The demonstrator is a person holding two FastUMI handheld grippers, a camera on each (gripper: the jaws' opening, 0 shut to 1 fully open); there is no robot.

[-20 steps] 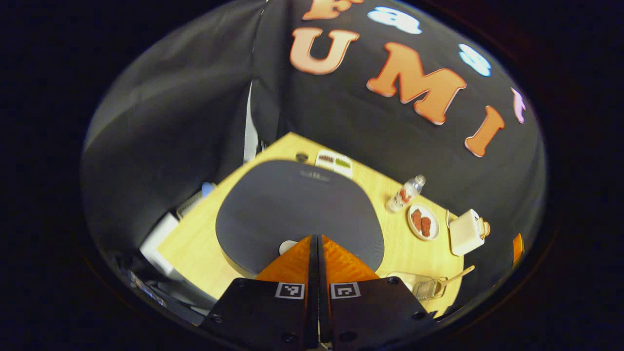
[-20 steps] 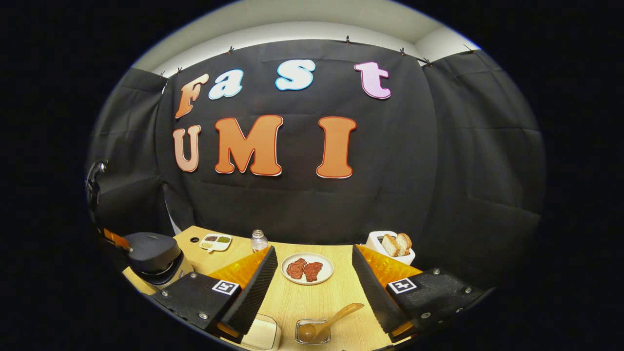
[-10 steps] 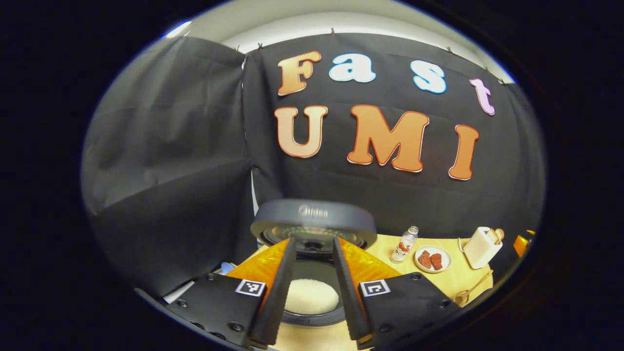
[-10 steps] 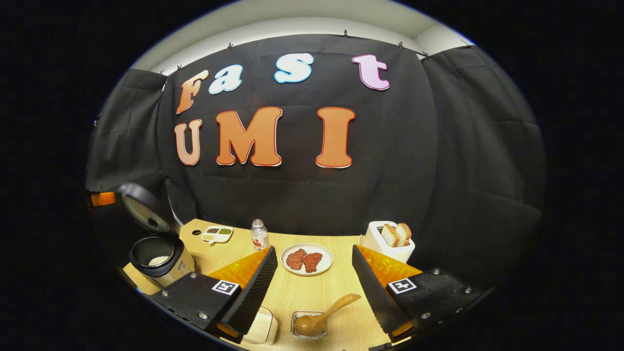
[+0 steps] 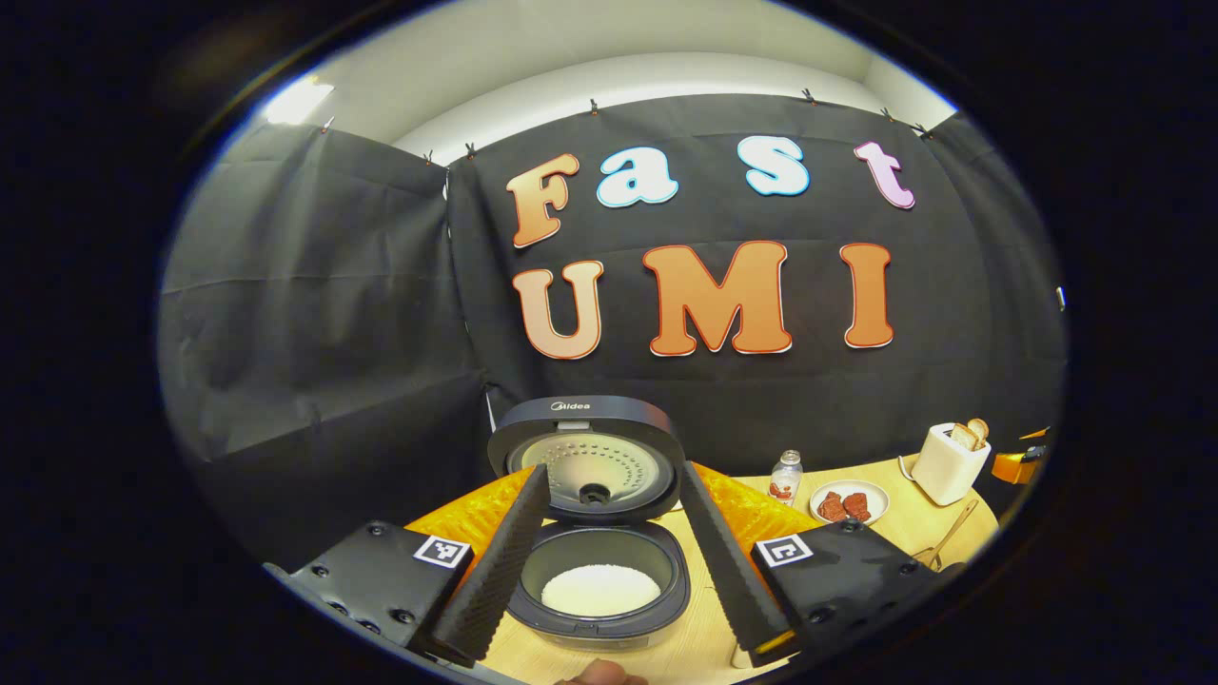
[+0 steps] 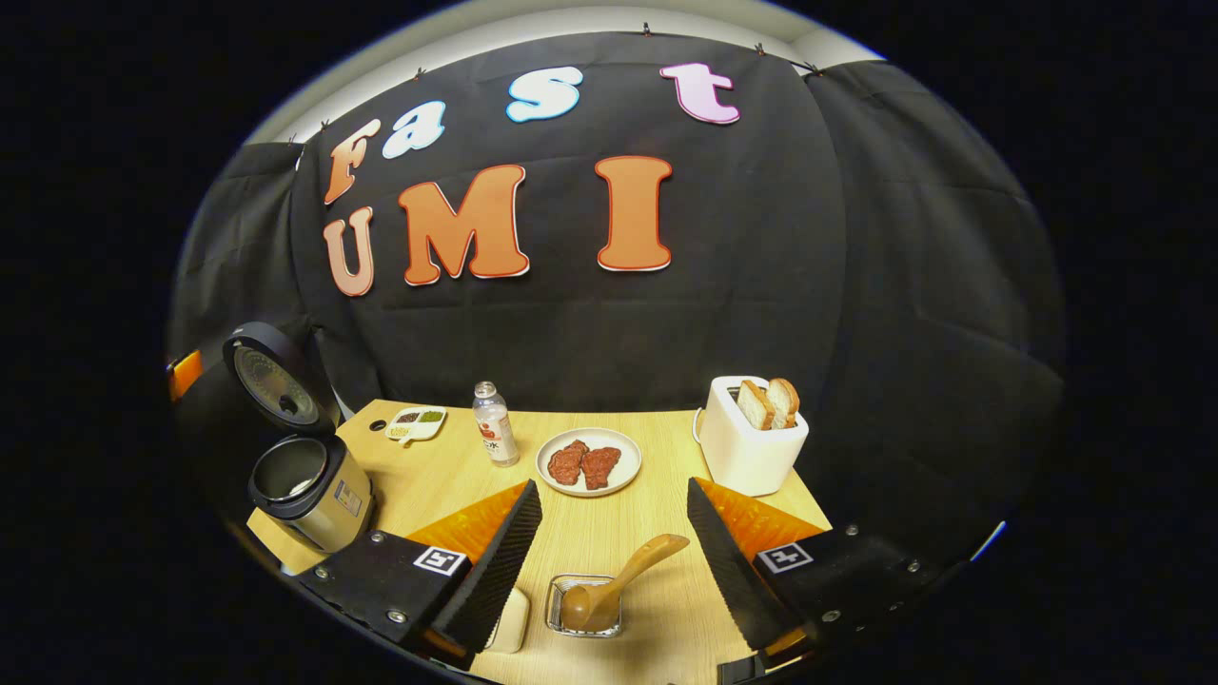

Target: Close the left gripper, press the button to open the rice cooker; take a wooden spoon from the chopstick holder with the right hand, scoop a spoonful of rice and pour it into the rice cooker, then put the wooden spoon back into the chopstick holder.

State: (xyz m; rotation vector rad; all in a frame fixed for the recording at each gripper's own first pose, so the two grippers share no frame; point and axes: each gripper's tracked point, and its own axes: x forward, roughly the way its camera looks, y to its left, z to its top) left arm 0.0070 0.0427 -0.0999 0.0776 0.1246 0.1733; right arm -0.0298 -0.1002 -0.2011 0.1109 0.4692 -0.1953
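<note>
You see a rice cooker (image 5: 598, 533) with a matt dark plastic lid, whose inner plate is dull perforated metal; its body (image 6: 328, 495) looks like brushed metal. The tabletop (image 6: 580, 533) is pale wood grain, smooth. The wooden spoon (image 6: 618, 585) is satin-finished and stands in a clear, glossy chopstick holder (image 6: 585, 606). The toaster (image 6: 747, 447) is smooth white plastic.
</note>
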